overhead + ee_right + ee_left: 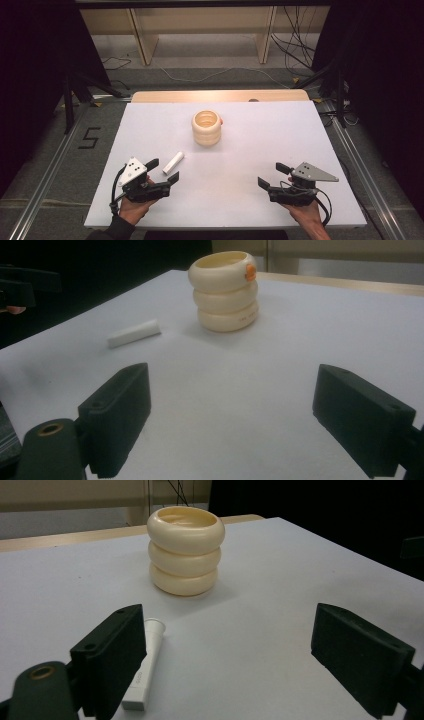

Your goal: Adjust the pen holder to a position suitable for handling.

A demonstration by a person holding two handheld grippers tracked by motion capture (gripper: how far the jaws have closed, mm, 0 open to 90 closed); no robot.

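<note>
A cream container (206, 128) shaped like three stacked rings stands upright at the middle of the white table (260, 145); it also rises ahead in the left gripper view (185, 550) and the right gripper view (225, 290), where a small orange spot marks its rim. A white tube (173, 162) lies flat to its front left, partly behind my left jaw (146, 670), and farther off to the left in the right gripper view (134, 333). My left gripper (163, 171) is open just beside the tube. My right gripper (273, 175) is open over bare table at the front right.
The table's front edge (225, 227) runs just under both hands. A wooden strip (220, 95) borders the far edge, with a shelf frame and cables on the floor beyond. Dark stands flank both sides.
</note>
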